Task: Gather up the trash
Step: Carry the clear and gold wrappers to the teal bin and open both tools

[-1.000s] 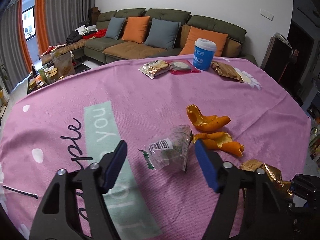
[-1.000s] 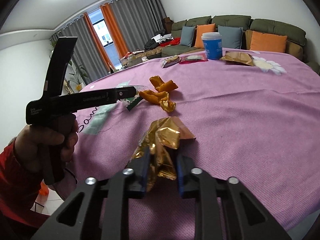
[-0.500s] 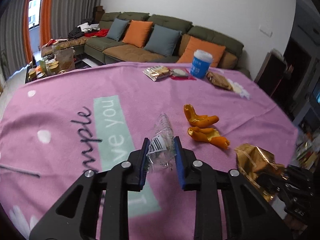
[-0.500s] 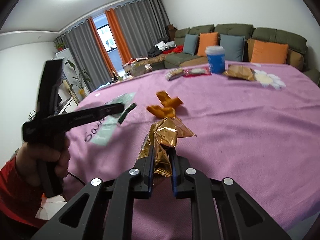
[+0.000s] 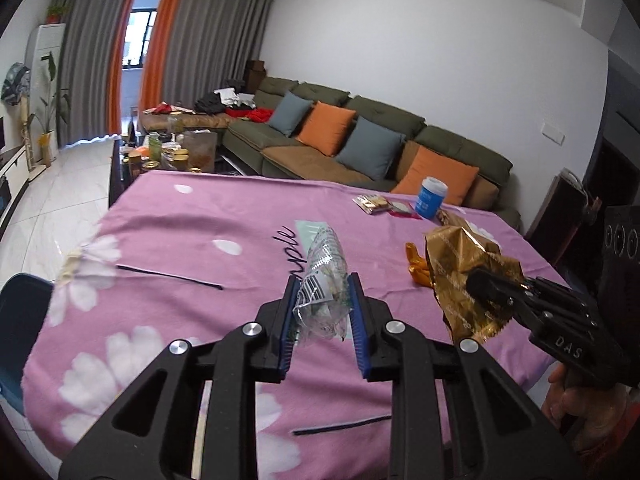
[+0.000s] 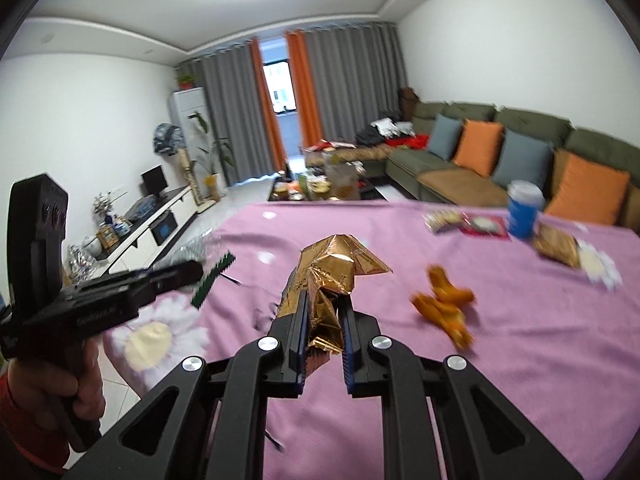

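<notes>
My left gripper (image 5: pixel 322 294) is shut on a clear crumpled plastic wrapper (image 5: pixel 324 276) with a barcode, held above the pink tablecloth (image 5: pixel 180 240). My right gripper (image 6: pixel 325 312) is shut on a gold foil wrapper (image 6: pixel 332 272), also lifted off the table; that wrapper shows in the left wrist view (image 5: pixel 460 272) at the right. Orange peels (image 6: pixel 444 304) lie on the cloth to the right of the gold wrapper. The left gripper appears in the right wrist view (image 6: pixel 192 272) at the left, its wrapper blurred.
At the far side of the table stand a blue cup (image 6: pixel 522 210), a snack packet (image 6: pixel 444 220), a red-edged packet (image 6: pixel 484 224) and a brown packet (image 6: pixel 556 244). A green sofa (image 5: pixel 360 140) with cushions is behind. A blue bin edge (image 5: pixel 20 320) shows at the left.
My left gripper closed on the clear wrapper and lifted it. Both grippers have risen and swung left with their wrappers, toward the table's near left edge.
</notes>
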